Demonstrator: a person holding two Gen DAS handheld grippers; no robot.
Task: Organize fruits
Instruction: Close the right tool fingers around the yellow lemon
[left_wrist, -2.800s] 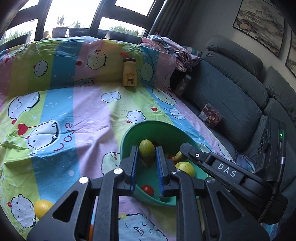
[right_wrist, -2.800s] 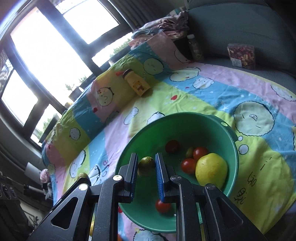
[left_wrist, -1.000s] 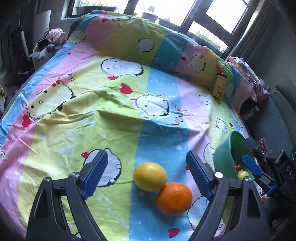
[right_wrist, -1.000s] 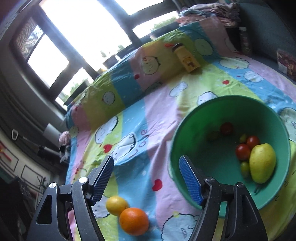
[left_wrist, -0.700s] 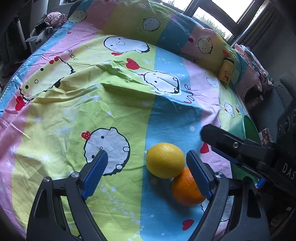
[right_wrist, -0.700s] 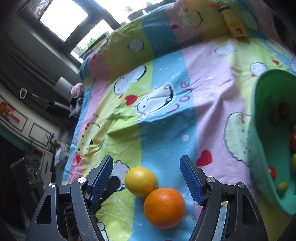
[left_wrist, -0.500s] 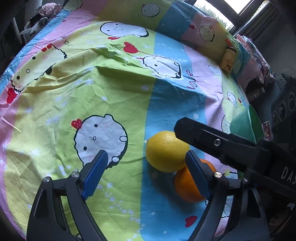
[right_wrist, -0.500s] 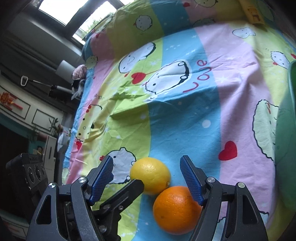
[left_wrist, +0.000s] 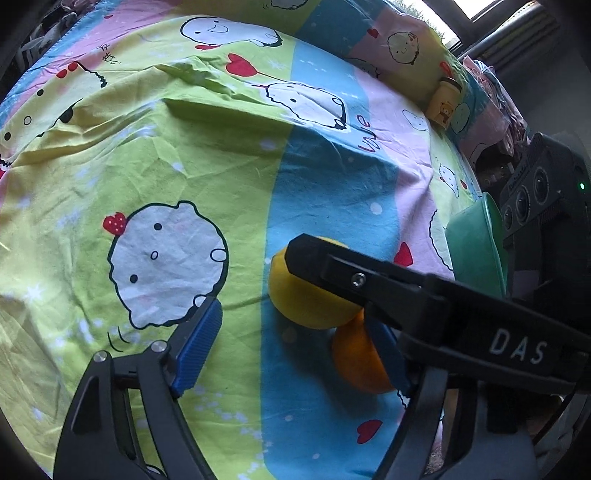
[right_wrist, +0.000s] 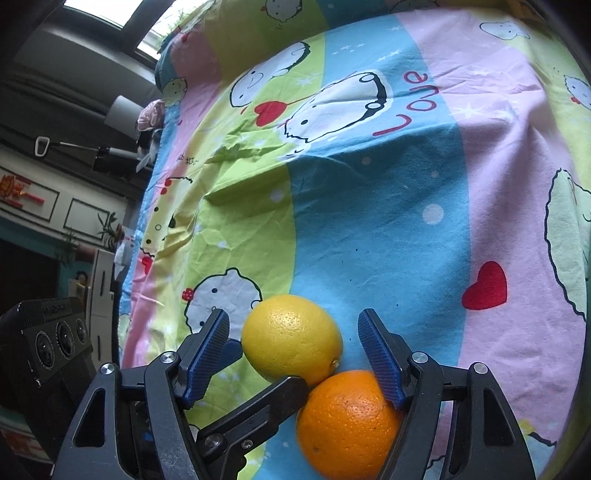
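Observation:
A yellow lemon (right_wrist: 291, 339) and an orange (right_wrist: 347, 413) lie touching on the cartoon-print bedsheet. My right gripper (right_wrist: 295, 354) is open, its blue pads on either side of the two fruits, the right pad against the orange. My left gripper (left_wrist: 291, 350) is open and low over the same spot; the lemon (left_wrist: 306, 302) and orange (left_wrist: 358, 365) lie between its fingers, partly hidden by the right gripper's arm (left_wrist: 406, 291). The green bowl (left_wrist: 476, 247) shows only as a rim at the right of the left wrist view.
A small yellow jar (left_wrist: 445, 103) stands at the far side of the sheet. Wrinkles (left_wrist: 192, 81) cross the sheet to the far left. One finger of the left gripper (right_wrist: 255, 413) crosses under the fruit in the right wrist view.
Both grippers have moved from the bowl to the lemon and orange and come down close to them. Both opened after 2.8 s ago. The right arm now crosses the left view.

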